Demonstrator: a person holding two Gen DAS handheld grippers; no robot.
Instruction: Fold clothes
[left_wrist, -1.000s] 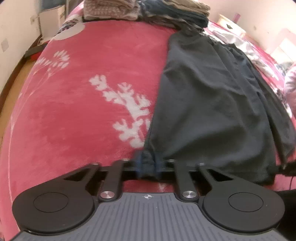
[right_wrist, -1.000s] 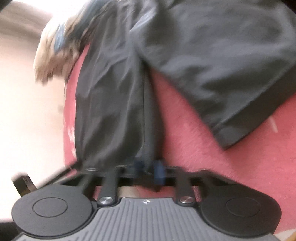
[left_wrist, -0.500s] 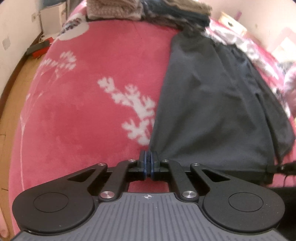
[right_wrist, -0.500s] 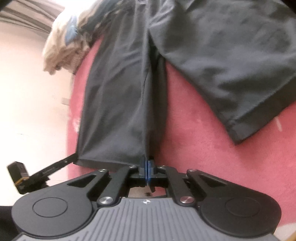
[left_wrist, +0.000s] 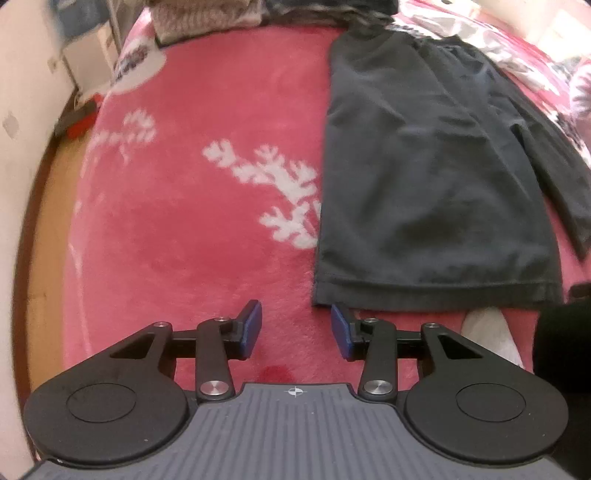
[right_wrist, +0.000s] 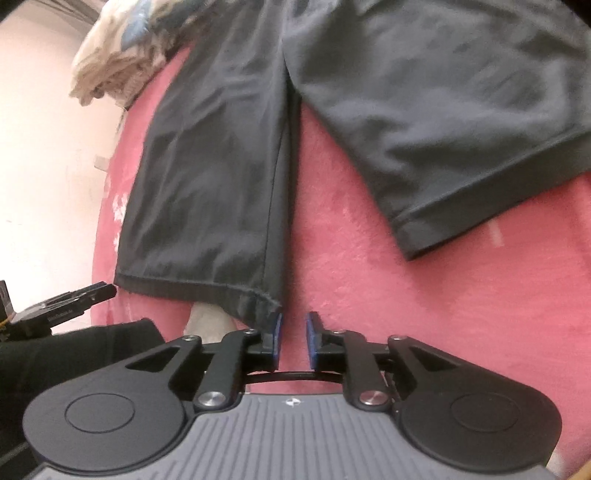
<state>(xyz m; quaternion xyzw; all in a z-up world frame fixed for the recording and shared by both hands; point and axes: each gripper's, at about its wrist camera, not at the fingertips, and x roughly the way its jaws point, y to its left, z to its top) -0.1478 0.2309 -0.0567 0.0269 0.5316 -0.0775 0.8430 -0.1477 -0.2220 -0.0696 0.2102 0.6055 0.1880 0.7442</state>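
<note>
Both grippers have let go now. The left gripper (left_wrist: 295, 328) is wide open, the right gripper (right_wrist: 293, 339) open a little. The dark grey cloth garment (left_wrist: 424, 192) lies flat on the fluffy pink bed blanket (left_wrist: 207, 240), just ahead of them.

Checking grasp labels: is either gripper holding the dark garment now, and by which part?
Neither: left gripper and right gripper are open beside the dark garment's hem.
</note>
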